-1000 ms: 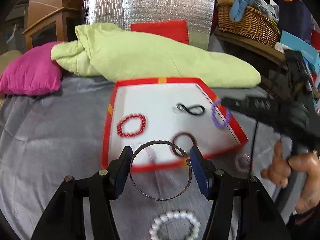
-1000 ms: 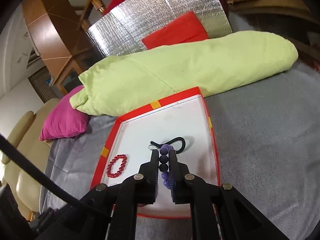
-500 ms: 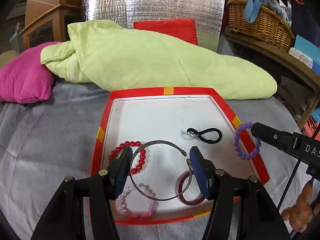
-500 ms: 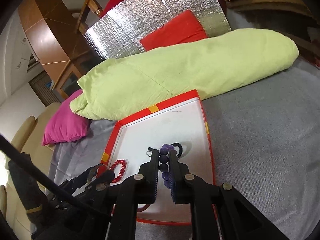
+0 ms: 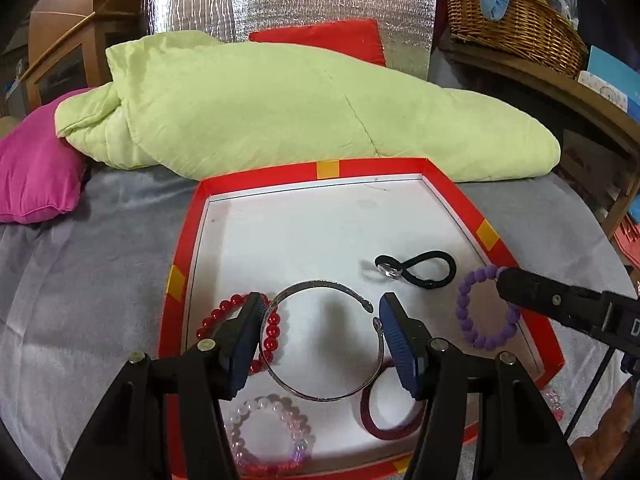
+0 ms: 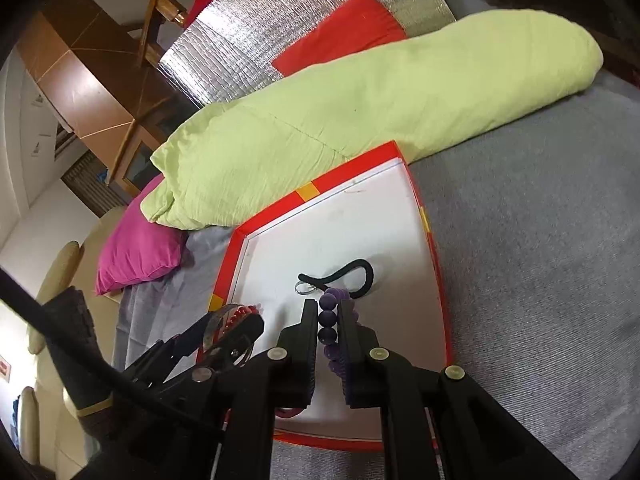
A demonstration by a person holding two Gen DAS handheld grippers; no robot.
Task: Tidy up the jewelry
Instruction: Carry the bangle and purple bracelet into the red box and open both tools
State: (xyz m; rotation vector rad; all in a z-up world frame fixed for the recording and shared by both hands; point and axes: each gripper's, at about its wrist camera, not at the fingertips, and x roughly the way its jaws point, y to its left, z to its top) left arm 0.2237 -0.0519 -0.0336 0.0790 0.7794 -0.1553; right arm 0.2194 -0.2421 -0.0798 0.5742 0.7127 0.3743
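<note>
The left claw holds a silver bangle across its width, one pad on each side of the ring, so the claw stands fairly wide with the bangle spanning the gap. The right claw is pinched narrow on a purple bead bracelet, the beads stacked between its pads; in the left view the rest of that bracelet hangs off the tip as a loop.

Both pieces look ready to be set down in the red tray. To do it well, each claw should come low over a bare patch of the white floor before it opens, so the piece drops flat rather than rolling or bouncing over the rim. The bangle is stiff and open-ended and may spring sideways on release, so a slow opening seems wise. The purple loop hangs over the tray's right rim, so the right claw probably needs to reach further in first.

Below and behind the left claw's left pad lies a red bead bracelet, partly hidden by it. Under the claw, nearer the camera, sit a pale pink bead bracelet and a dark red band. Ahead and to the right of the left claw lies a black cord with a ring; it lies just ahead of the right claw's tips in that claw's own view. The clearest bare floor is ahead of both claws, toward the far rim.
</note>
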